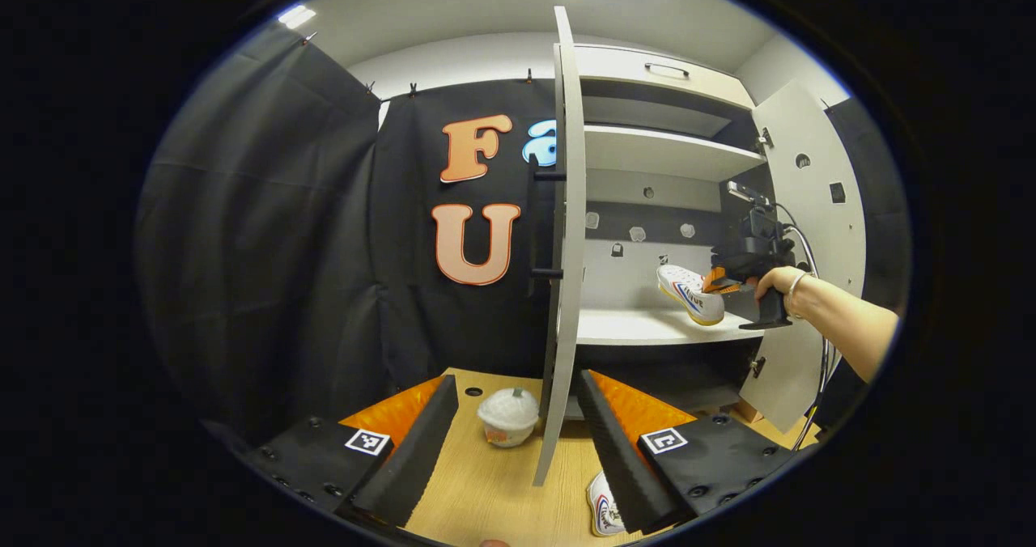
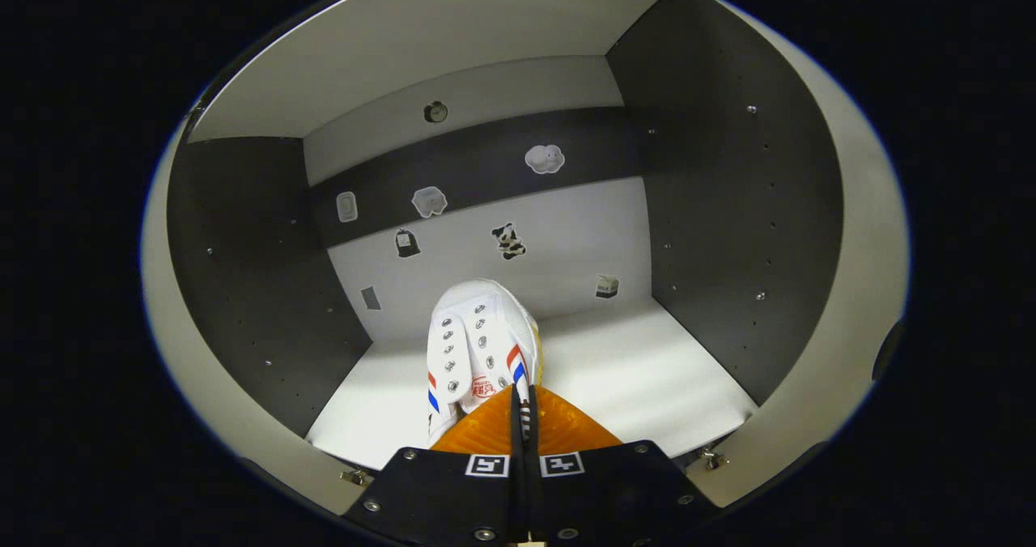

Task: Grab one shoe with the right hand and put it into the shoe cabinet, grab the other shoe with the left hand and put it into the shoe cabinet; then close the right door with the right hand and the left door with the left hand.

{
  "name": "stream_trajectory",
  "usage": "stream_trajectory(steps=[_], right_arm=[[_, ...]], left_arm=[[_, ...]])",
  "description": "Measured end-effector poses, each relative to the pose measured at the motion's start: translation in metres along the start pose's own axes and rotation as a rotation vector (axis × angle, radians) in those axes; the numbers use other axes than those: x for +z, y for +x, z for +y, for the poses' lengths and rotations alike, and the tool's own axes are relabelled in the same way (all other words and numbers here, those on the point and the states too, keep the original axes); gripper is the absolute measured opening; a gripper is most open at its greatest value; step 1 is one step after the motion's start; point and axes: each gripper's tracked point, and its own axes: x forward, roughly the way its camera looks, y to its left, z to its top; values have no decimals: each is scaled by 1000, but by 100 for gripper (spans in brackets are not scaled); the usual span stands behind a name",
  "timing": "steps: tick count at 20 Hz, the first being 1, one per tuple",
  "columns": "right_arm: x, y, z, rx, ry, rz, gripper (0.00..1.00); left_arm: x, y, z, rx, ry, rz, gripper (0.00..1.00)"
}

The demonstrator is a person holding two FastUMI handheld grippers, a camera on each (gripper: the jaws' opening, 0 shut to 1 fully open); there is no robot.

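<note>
Clenched on the heel of one white shoe (image 2: 477,345), the right claw (image 2: 522,417) carries it toe-first over the cabinet shelf (image 2: 647,377), while the left claw (image 1: 518,442) waits spread above the counter (image 1: 502,490) near the other shoe (image 1: 603,515).

Right gripper (image 2: 522,417) — fingers pressed nearly together at 6 o'clock of the right gripper view, clamped on something. In the left gripper view, the left gripper (image 1: 518,442) stands spread wide at 6 o'clock; a hand (image 1: 779,284) grips the right gripper's handle at 3 o'clock.
</note>
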Motion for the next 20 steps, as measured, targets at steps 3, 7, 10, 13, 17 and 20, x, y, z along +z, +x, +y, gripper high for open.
stream_trajectory(steps=[3,7,10,13,17,20], right_arm=[[-9,5,-6,-38,4,47,0],[-16,6,-9,-59,19,88,0],[-15,7,-11,-56,-4,85,3],[-2,5,-10,-37,-9,21,7],[11,0,-6,-6,-18,-58,7],[16,-10,-7,12,-47,-103,14]], left_arm=[[0,1,6,19,9,5,97],[-9,1,8,35,16,28,97],[-9,3,3,27,9,39,97],[-8,5,-6,8,9,35,97],[-11,6,-25,-31,-3,37,97],[-21,3,-35,-53,-13,43,97]])
